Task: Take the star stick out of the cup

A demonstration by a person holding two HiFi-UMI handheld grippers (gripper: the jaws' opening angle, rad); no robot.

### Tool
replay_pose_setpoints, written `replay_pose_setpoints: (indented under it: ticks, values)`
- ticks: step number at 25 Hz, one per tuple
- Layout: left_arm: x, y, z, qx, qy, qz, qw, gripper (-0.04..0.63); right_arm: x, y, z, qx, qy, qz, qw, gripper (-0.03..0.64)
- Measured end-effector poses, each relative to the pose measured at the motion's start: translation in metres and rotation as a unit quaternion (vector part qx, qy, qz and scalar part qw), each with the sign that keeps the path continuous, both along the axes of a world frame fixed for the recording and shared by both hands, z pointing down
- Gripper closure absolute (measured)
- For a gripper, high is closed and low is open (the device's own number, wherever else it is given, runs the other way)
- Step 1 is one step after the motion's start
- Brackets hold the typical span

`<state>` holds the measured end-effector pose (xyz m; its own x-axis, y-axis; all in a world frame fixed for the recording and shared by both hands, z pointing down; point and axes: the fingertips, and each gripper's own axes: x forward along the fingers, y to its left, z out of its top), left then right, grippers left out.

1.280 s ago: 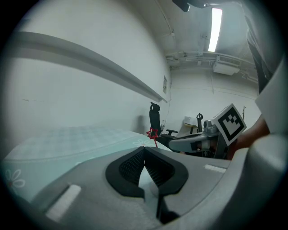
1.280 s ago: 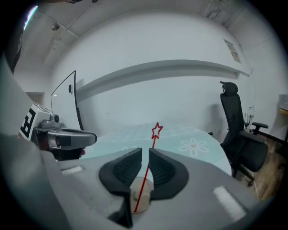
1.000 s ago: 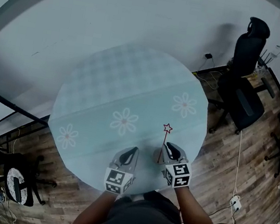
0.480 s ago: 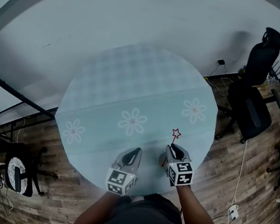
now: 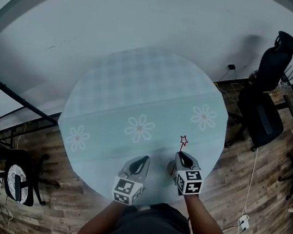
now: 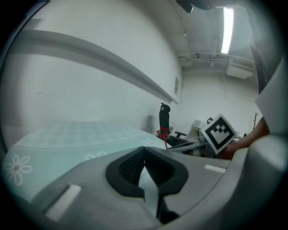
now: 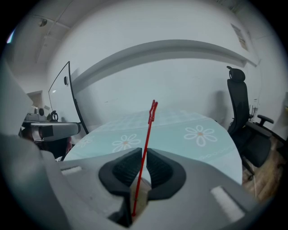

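A thin red star stick [image 5: 183,140] stands up near the front right of a round table [image 5: 141,80] covered in pale blue cloth. My right gripper [image 5: 180,155] is shut on its shaft [image 7: 146,143], and the star [image 7: 153,108] rises above the jaws. Below the jaws a pale cup [image 7: 139,197] shows, with the stick's lower end inside it. My left gripper [image 5: 140,160] rests a little to the left at the table's front edge, shut with nothing in it [image 6: 144,152]. In the left gripper view the star [image 6: 163,133] shows to the right.
The cloth bears daisy prints [image 5: 140,127]. Black office chairs [image 5: 264,105] stand to the right on the wooden floor. A black frame and clutter [image 5: 15,181] lie at the lower left. A white wall runs behind the table.
The head view has shifted. The right gripper, which stood just right of the stick a second ago, now has the stick between its jaws. The left gripper keeps its place.
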<state>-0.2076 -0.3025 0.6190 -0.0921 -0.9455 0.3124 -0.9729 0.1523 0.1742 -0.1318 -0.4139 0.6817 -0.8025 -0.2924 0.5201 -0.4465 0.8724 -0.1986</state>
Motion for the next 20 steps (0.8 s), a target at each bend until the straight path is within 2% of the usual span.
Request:
replay_pose_setpoints:
  ticks: [3, 12, 20]
  values:
    - [0.001, -0.001, -0.002, 0.003, -0.001, 0.006, 1.0000, 0.591, 0.002, -0.001, -0.004, 0.005, -0.005, 0.010, 1.000, 0.598]
    - [0.004, 0.004, -0.004, 0.007, 0.000, 0.019, 0.9998, 0.591, 0.005, 0.006, -0.032, 0.045, -0.034, 0.025, 0.998, 0.598]
    - [0.002, 0.012, -0.021, 0.028, -0.007, 0.028, 0.9992, 0.591, 0.006, 0.024, -0.073, 0.089, -0.067, 0.029, 0.993, 0.598]
